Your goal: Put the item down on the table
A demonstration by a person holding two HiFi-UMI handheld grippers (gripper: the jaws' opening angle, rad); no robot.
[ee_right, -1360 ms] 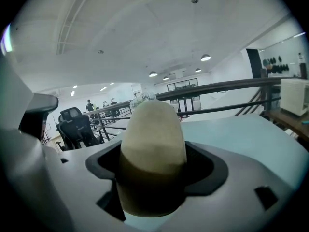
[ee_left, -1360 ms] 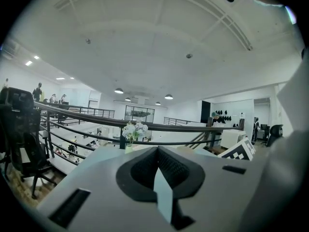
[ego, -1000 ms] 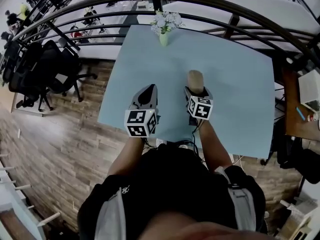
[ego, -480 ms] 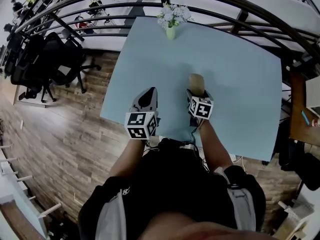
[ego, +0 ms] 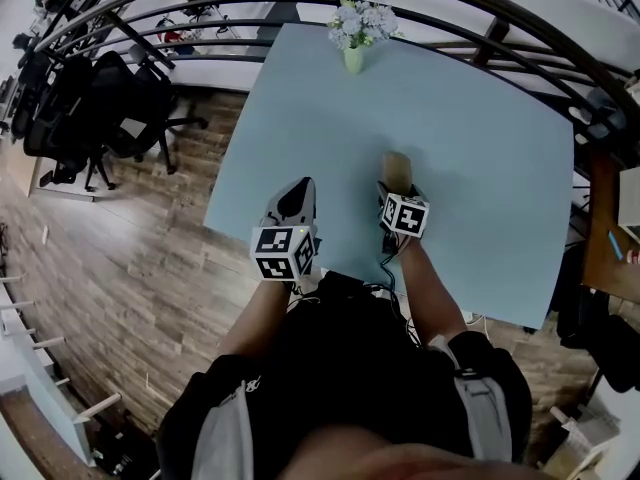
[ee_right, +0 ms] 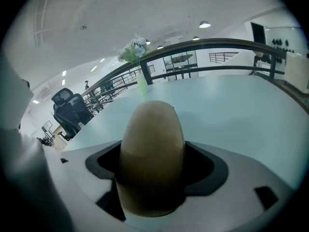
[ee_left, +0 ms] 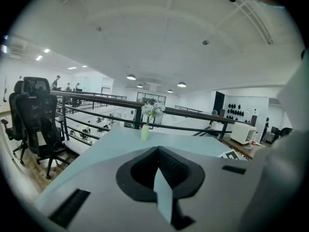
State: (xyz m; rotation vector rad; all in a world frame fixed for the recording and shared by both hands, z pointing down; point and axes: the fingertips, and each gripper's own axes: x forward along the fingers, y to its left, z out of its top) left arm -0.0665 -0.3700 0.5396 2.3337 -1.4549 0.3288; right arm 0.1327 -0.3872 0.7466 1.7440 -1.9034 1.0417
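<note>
- Jaws of the right hand-held gripper point(ee_right: 152, 180) are closed on a tan, egg-shaped item point(ee_right: 152, 146), which fills the gap between them, its rounded end pointing out ahead.
- From the head view, the item point(ego: 397, 166) sticks forward out of the right hand-held gripper point(ego: 397, 186), over the near middle of the pale blue desk point(ego: 490, 158). Whether its underside touches the desk cannot be told.
- The marker cube point(ego: 404, 215) sits at the back of that hand-held gripper, with the person's right forearm point(ego: 432, 290) behind it.
- The left hand-held gripper point(ee_left: 157, 152) has its jaws drawn narrow, the tips together, with only a thin sliver of desk showing through and nothing between them.
- In the head view, the left hand-held gripper point(ego: 298, 190) is held above the near left part of the desk, beside the right one but apart from it.
- A small green vase of pale flowers point(ego: 356, 36) stands upright at the far edge of the desk, well apart from both hand-held grippers.
- A dark curved railing point(ego: 480, 8) runs behind the desk.
- Black office chairs point(ego: 100, 108) stand on the wooden floor point(ego: 130, 258) to the left.
</note>
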